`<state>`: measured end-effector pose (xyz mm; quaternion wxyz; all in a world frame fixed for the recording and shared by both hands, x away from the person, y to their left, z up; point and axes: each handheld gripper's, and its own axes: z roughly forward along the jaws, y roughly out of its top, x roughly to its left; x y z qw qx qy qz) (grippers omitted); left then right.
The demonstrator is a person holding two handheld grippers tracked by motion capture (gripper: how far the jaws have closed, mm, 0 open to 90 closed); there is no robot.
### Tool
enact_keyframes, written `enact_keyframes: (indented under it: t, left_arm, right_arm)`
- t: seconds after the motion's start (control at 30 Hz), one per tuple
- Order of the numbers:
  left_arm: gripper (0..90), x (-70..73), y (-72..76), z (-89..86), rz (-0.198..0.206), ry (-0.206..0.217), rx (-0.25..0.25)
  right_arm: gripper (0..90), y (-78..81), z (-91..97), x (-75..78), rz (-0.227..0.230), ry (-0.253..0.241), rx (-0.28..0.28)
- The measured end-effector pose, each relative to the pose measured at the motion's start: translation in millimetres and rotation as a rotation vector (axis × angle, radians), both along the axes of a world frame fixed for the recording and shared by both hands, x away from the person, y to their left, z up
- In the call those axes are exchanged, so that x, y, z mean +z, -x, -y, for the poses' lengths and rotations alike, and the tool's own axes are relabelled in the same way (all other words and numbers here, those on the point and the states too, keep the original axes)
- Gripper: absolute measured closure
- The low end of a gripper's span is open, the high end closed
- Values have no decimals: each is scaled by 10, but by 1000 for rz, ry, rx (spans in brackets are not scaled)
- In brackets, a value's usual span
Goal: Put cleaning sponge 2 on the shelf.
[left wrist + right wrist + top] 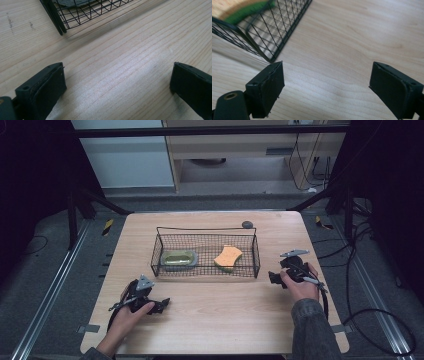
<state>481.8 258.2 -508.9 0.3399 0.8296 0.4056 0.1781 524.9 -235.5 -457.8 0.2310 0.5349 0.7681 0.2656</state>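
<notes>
Wire basket (206,254) sits mid-worktop (215,320) holding 2 items: green-grey dish (179,259) and orange sponge (228,257). Left tool (161,305) at 7 o'clock, right tool (273,278) at 4 o'clock, both spread, empty (loading looks complete).

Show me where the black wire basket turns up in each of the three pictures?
High view: wire basket mid-table, holding an orange sponge.
Left gripper view: its corner at top left.
Right gripper view: its corner at upper left.
Shared landmark: the wooden table.
</notes>
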Motion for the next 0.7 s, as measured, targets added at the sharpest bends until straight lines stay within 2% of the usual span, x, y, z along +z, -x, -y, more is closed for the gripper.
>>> enact_keyframes:
  t: [0.23,0.53,0.7]
  left_arm:
    - [0,0,0,0,0,0,0]
    - [0,0,0,0,0,0,0]
    - [0,0,0,0,0,0,0]
  right_arm:
    - [127,7,65,-220,-19,-1,-23]
    - [110,-28,91,-404,-28,-36,-61]
    - [52,-65,64,-469,-2,-71,-79]
